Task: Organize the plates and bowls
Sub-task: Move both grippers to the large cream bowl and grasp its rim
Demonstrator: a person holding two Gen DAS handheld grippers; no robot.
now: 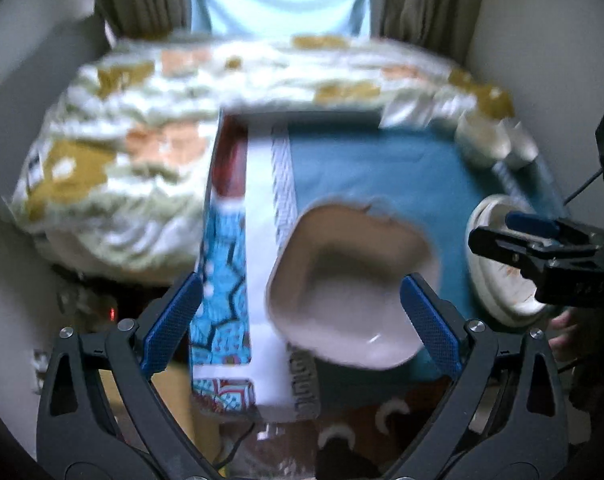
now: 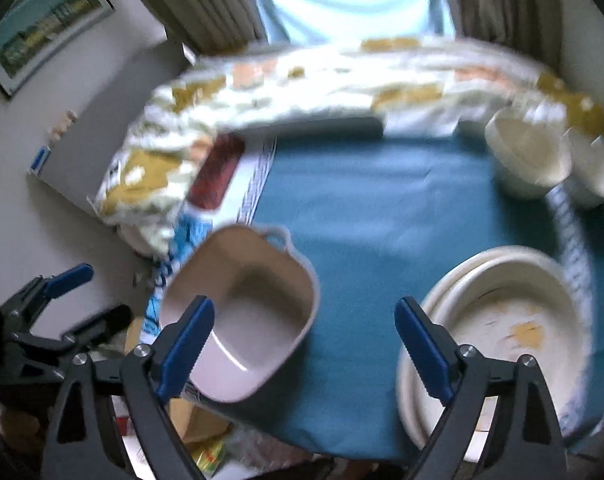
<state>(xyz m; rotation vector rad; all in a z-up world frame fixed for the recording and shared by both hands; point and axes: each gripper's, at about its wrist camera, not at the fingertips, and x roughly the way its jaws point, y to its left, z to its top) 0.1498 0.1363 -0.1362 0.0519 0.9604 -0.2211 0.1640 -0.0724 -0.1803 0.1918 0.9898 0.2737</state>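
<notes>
A pale pink square bowl with small handles sits on the teal cloth near the table's front left. My left gripper is open, its blue pads on either side of the bowl's near part, above it. A stack of cream plates lies at the front right. My right gripper is open between the bowl and the plates; it also shows in the left wrist view over the plates. Two cream bowls stand at the back right.
The table has a teal cloth with a patterned border on its left edge. A bed with a floral quilt lies behind. Curtains and a window are at the back. Both views are blurred.
</notes>
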